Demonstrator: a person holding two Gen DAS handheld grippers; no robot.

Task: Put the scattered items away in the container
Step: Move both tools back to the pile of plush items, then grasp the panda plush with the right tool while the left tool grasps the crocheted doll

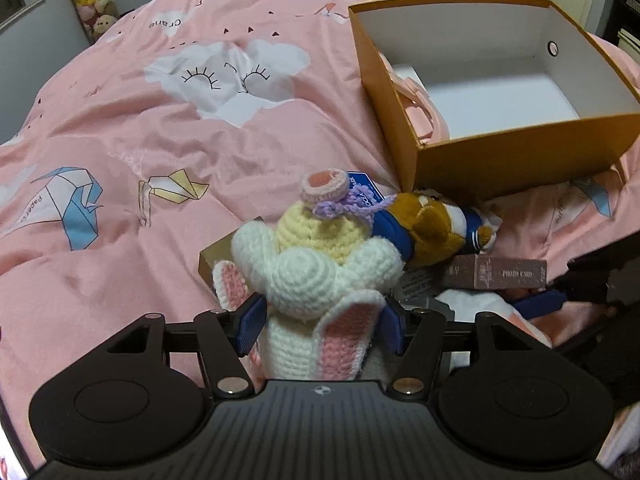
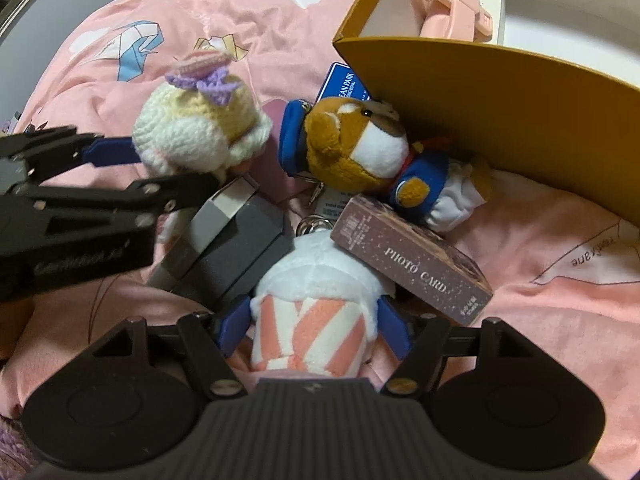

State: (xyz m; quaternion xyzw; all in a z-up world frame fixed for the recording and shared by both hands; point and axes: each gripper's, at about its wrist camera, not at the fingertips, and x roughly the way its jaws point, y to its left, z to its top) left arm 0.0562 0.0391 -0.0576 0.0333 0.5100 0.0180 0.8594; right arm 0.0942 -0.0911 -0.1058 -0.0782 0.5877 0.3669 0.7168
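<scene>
A crocheted white and yellow bunny point(image 1: 316, 264) point(image 2: 200, 128) stands between the blue fingers of my left gripper point(image 1: 322, 328) point(image 2: 172, 168), which flank it loosely, open. A pink-and-white striped plush point(image 2: 316, 320) lies between the fingers of my right gripper point(image 2: 316, 332), also open around it. The container, an orange-brown cardboard box point(image 1: 500, 156) point(image 2: 500, 120) with a white inside, sits just beyond the pile. A brown bear plush in a blue outfit point(image 1: 436, 224) point(image 2: 360, 152) and a "photo card" box point(image 1: 500, 274) point(image 2: 416, 264) lie against it.
Everything lies on a pink printed duvet point(image 1: 160, 160). Pink clips point(image 2: 452, 12) are inside the box. A dark grey box point(image 2: 240, 248) sits between the two plush toys, and a blue tag point(image 2: 344, 80) behind the bear. The two grippers are close side by side.
</scene>
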